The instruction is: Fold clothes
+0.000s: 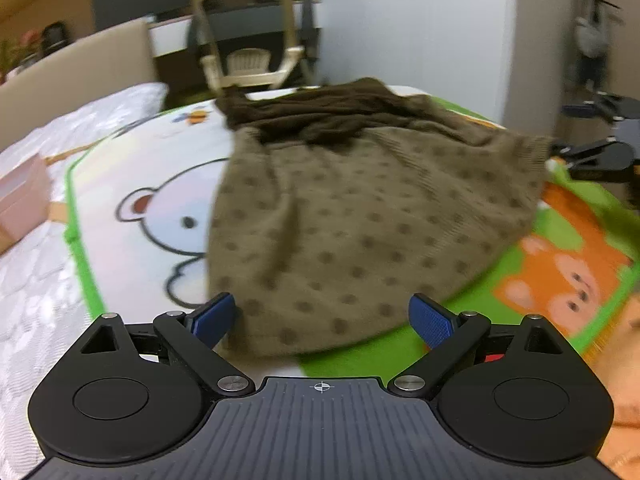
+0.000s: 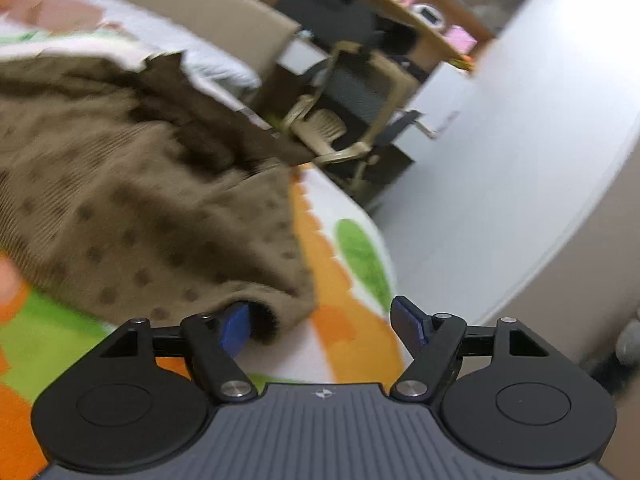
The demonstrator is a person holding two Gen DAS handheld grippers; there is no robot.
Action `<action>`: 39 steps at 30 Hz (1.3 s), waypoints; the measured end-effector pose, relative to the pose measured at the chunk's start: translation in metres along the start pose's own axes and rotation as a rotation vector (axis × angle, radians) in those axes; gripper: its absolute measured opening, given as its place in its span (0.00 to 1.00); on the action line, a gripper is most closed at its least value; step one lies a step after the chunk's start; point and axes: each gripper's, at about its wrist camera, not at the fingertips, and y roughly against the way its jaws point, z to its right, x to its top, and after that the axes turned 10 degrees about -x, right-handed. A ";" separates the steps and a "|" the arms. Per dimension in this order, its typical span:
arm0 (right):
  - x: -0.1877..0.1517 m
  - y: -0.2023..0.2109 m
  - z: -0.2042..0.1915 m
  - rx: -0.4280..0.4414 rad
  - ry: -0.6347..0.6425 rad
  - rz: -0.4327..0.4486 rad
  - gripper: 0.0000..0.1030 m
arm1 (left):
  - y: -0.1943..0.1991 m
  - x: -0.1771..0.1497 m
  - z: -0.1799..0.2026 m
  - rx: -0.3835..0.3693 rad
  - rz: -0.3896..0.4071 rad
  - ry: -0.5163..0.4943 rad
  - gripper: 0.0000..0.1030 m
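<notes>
A tan knit garment with dark dots (image 1: pixel 340 216) lies spread on a cartoon play mat (image 1: pixel 132 184), and its far part is dark brown (image 1: pixel 320 112). My left gripper (image 1: pixel 325 314) stands open and wide at the garment's near hem, which lies between the blue pads (image 1: pixel 214 316) without being pressed. My right gripper (image 2: pixel 322 322) is open at the garment's corner (image 2: pixel 256 292). That corner drapes over the left pad (image 2: pixel 236 330), while the other pad stands over bare mat. In the left wrist view the right gripper (image 1: pixel 600 156) shows at the garment's right corner.
The mat lies on a white quilted bed cover (image 1: pixel 36 300). A pink box (image 1: pixel 24 196) sits at the left edge. A beige office chair (image 1: pixel 248 52) stands beyond the bed's far end. To the right, the mat's edge (image 2: pixel 384 264) drops to the grey floor (image 2: pixel 500 200).
</notes>
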 end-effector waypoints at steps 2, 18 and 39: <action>0.007 -0.008 -0.008 0.004 0.005 0.011 0.72 | -0.001 -0.001 0.008 -0.012 0.000 -0.024 0.94; 0.061 0.004 0.055 -0.153 -0.218 0.206 0.67 | -0.019 0.007 -0.024 0.298 0.021 0.023 0.95; -0.037 0.042 0.061 -0.074 -0.261 0.002 0.71 | 0.037 0.006 -0.062 0.446 0.112 0.144 0.96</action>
